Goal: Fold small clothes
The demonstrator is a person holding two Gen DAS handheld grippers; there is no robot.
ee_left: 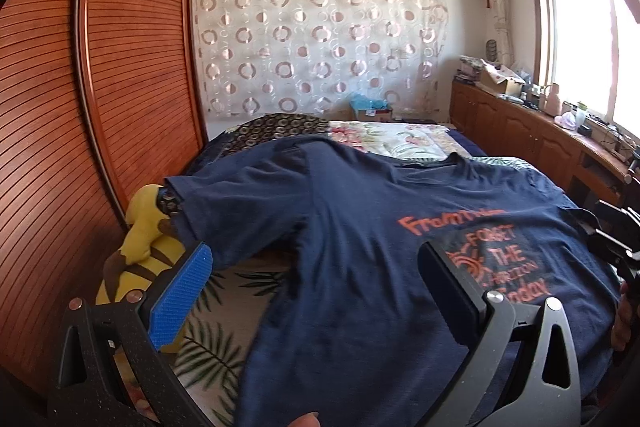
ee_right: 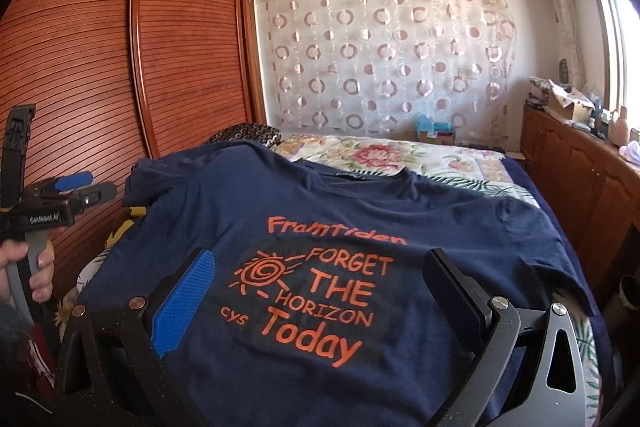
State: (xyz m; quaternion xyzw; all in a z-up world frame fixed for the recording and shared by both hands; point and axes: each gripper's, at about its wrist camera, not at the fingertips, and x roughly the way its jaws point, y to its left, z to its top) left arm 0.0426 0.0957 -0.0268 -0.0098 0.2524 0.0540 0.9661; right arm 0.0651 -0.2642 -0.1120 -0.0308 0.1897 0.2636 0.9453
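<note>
- The navy T-shirt [ee_right: 320,227] lies spread print-side up on the bed [ee_right: 400,155], collar toward the far end and hem toward the camera, flat enough that folding could begin.
- The right hand-held gripper [ee_right: 316,291] hovers over the orange print, jaws wide apart and gripping nothing; it looks poised above the chest, not yet committed to an edge.
- The left hand-held gripper [ee_left: 320,291] is likewise released, with its blue pad [ee_left: 182,291] out over the shirt's left side and the leaf-patterned bedspread [ee_left: 208,343] beneath.
- In the right wrist view that left tool sits well off to the side, gripped at its handle by the person's hand [ee_right: 36,267].
- The left sleeve [ee_left: 224,203] drapes over the bed's edge, beside a yellow plush toy [ee_left: 140,251]; that overhang probably wants drawing in first.
- Cloth this soft will sag wherever it is lifted, so a pinch at shoulder or hem seems the sensible next grab.
</note>
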